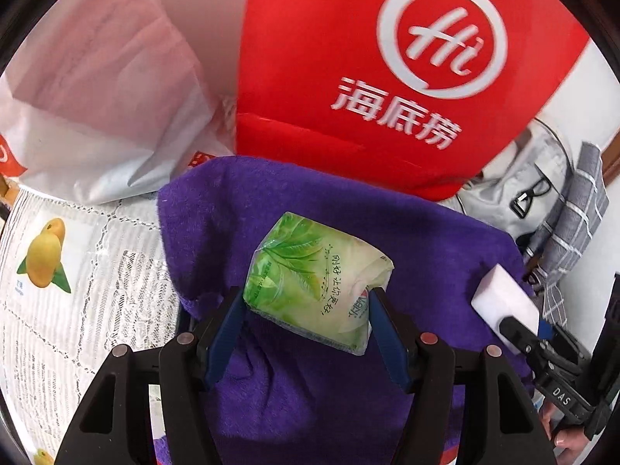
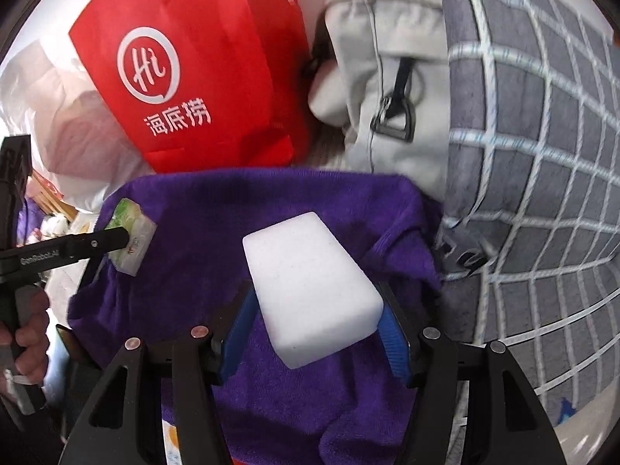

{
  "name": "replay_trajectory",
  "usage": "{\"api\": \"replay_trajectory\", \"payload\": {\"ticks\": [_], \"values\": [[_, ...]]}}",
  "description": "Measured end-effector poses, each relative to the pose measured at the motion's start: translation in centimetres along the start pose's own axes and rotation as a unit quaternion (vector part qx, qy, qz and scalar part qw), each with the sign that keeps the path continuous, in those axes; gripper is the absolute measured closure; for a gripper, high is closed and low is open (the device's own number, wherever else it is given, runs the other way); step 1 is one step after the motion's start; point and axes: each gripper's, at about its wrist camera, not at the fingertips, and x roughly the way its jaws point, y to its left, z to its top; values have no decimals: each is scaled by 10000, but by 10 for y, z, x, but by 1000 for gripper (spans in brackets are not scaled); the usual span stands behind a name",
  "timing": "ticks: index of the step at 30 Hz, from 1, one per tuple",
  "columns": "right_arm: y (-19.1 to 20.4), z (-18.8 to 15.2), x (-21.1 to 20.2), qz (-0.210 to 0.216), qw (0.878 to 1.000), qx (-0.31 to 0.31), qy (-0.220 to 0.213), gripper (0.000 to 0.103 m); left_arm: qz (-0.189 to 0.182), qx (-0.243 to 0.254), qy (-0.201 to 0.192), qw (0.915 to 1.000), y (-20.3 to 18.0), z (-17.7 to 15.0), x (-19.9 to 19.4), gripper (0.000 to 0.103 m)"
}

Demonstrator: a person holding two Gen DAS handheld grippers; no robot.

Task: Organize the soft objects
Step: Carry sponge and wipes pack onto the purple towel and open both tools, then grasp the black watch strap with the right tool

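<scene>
A green tissue pack (image 1: 310, 267) sits between the blue pads of my left gripper (image 1: 306, 295), which is shut on it. It hangs over a purple towel (image 1: 240, 209) spread on the table. My right gripper (image 2: 316, 291) is shut on a white sponge block (image 2: 306, 267), held above the same purple towel (image 2: 217, 209). The sponge block (image 1: 502, 296) and the right gripper (image 1: 519, 327) show at the right edge of the left wrist view. The tissue pack (image 2: 133, 232) in the left gripper (image 2: 116, 241) shows at the left of the right wrist view.
A red paper bag (image 1: 348, 38) stands behind the towel, with a white plastic bag (image 1: 97, 97) to its left. A light grey bag (image 2: 387, 77) and a grey checked cloth (image 2: 542, 135) lie at the right. A lace tablecloth (image 1: 89, 283) covers the table.
</scene>
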Motion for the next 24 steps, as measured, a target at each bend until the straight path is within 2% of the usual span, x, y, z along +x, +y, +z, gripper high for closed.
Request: {"api": "replay_trajectory", "payload": {"ticks": [9,11,13,15,24], "values": [[-1,-3,10,129,9997,47,221,40,-3,-61,83,9999,2,2,4,37],[4,-2,10,120,9996,1,261,34,-2,-75,59,10000,1,3,1,27],[7,-2,9,65,9996,-94,271,19,35,-80,18,10000,-1,3,-3,24],[12,-3,6,-41,9997,-175,177,15,50,-77,26,10000,-2,2,-7,24],[20,-17,-43,-247,9990,-123,-358,15,129,127,-212,9996,-18,-23,-49,24]]}}
